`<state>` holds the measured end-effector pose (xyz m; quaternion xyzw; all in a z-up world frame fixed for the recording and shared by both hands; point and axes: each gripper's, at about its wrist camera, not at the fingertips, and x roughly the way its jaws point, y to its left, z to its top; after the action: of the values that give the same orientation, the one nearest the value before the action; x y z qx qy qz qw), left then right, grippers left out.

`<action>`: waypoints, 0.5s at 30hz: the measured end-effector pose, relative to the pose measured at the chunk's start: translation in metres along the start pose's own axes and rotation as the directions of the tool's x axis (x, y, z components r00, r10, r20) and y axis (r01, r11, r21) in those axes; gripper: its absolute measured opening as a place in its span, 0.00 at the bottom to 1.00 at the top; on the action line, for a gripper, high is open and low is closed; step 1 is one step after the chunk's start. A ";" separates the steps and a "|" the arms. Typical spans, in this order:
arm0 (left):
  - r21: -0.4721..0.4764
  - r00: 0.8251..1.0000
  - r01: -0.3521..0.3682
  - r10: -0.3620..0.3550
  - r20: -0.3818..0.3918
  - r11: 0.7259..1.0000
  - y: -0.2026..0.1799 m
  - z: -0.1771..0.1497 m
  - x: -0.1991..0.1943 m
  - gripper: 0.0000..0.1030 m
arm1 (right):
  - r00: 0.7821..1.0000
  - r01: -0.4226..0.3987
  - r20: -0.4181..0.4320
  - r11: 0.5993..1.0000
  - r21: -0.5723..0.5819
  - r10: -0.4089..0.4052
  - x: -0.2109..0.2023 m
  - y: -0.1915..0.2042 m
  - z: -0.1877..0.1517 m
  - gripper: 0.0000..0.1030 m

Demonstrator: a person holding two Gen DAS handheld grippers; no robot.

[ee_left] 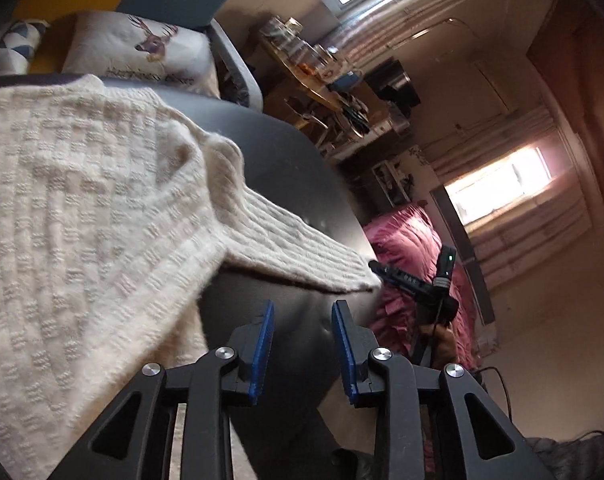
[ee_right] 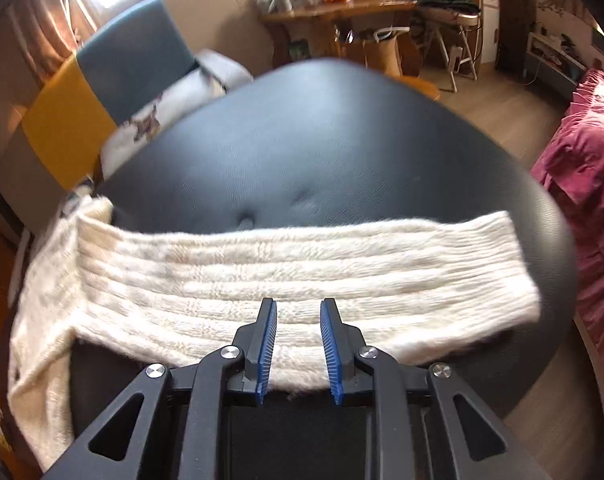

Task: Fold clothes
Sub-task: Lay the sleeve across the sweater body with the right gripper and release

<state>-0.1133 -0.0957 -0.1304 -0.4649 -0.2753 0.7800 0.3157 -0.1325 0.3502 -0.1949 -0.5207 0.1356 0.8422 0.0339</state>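
Observation:
A cream knitted sweater (ee_left: 81, 200) lies over a round black padded surface (ee_left: 281, 160). Its body hangs off the left side. One ribbed sleeve (ee_right: 302, 264) is stretched flat across the black surface (ee_right: 322, 140), with the cuff at the right. My right gripper (ee_right: 298, 306) hovers over the near edge of that sleeve, open; the knit shows in the gap but the pads do not press it. My left gripper (ee_left: 304, 312) is open and holds nothing. It sits over bare black surface, just below the sleeve (ee_left: 293, 240).
A deer-print cushion (ee_left: 141, 48) and a blue and yellow seat (ee_right: 133, 52) stand behind the surface. Pink bedding (ee_right: 590, 184) lies to the right. A cluttered wooden table (ee_right: 334, 8) stands at the back. A black device with a green light (ee_left: 430, 284) sits beyond the cuff.

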 end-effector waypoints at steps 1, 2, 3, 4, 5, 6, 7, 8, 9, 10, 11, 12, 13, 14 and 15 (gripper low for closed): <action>-0.020 0.999 -0.038 0.038 0.029 0.999 0.009 0.004 -0.007 0.31 | 0.999 0.021 -0.025 1.000 -0.007 -0.021 0.010 0.005 0.001 0.21; -0.038 0.995 -0.081 0.083 0.053 0.996 0.018 0.007 -0.014 0.31 | 0.999 0.029 -0.040 1.000 -0.005 -0.029 0.016 0.006 0.002 0.18; -0.054 0.987 -0.141 0.145 0.069 0.988 0.030 0.009 -0.020 0.31 | 0.999 0.023 -0.044 1.000 0.007 -0.023 0.015 0.002 0.003 0.17; -0.071 0.973 -0.214 0.220 0.078 0.974 0.043 0.009 -0.025 0.31 | 0.999 0.018 -0.048 1.000 0.019 -0.017 0.015 -0.002 0.005 0.15; -0.091 0.956 -0.276 0.283 0.072 0.957 0.058 0.007 -0.029 0.31 | 0.998 0.026 -0.052 0.999 0.022 -0.025 0.015 -0.005 0.007 0.12; -0.113 0.948 -0.307 0.314 0.052 0.945 0.071 0.004 -0.030 0.31 | 0.998 0.048 -0.052 0.999 0.015 -0.047 0.015 -0.007 0.009 0.12; -0.136 0.944 -0.323 0.329 0.023 0.936 0.085 -0.002 -0.029 0.31 | 0.997 0.066 -0.051 0.998 0.010 -0.065 0.015 -0.010 0.010 0.12; -0.155 0.940 -0.337 0.341 -0.006 0.929 0.097 -0.008 -0.028 0.31 | 0.995 0.081 -0.052 0.997 0.011 -0.081 0.016 -0.014 0.013 0.12; -0.166 0.938 -0.346 0.345 -0.035 0.923 0.106 -0.015 -0.026 0.31 | 0.994 0.096 -0.054 0.995 0.013 -0.095 0.016 -0.017 0.016 0.12; -0.174 0.937 -0.349 0.343 -0.064 0.921 0.113 -0.021 -0.022 0.31 | 0.992 0.115 -0.055 0.993 0.006 -0.115 0.017 -0.018 0.018 0.12; -0.176 0.938 -0.345 0.335 -0.083 0.922 0.117 -0.026 -0.018 0.31 | 0.989 0.140 -0.056 0.990 -0.012 -0.140 0.018 -0.018 0.021 0.12; -0.168 0.939 -0.342 0.331 -0.092 0.925 0.117 -0.028 -0.017 0.31 | 0.984 0.169 -0.054 0.985 -0.034 -0.171 0.019 -0.016 0.023 0.12; -0.152 0.940 -0.340 0.329 -0.092 0.928 0.115 -0.026 -0.016 0.31 | 0.979 0.195 -0.053 0.979 -0.054 -0.198 0.020 -0.014 0.024 0.13; -0.139 0.942 -0.334 0.325 -0.087 0.932 0.112 -0.023 -0.016 0.31 | 0.976 0.208 -0.054 0.976 -0.063 -0.211 0.021 -0.012 0.026 0.13; -0.132 0.946 -0.322 0.315 -0.074 0.938 0.108 -0.018 -0.017 0.31 | 0.973 0.220 -0.050 0.973 -0.065 -0.224 0.020 -0.010 0.028 0.14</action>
<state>-0.1167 -0.1762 -0.2065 -0.5448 -0.2431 0.7868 0.1585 -0.1639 0.3651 -0.2025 -0.5571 0.0526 0.8216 0.1088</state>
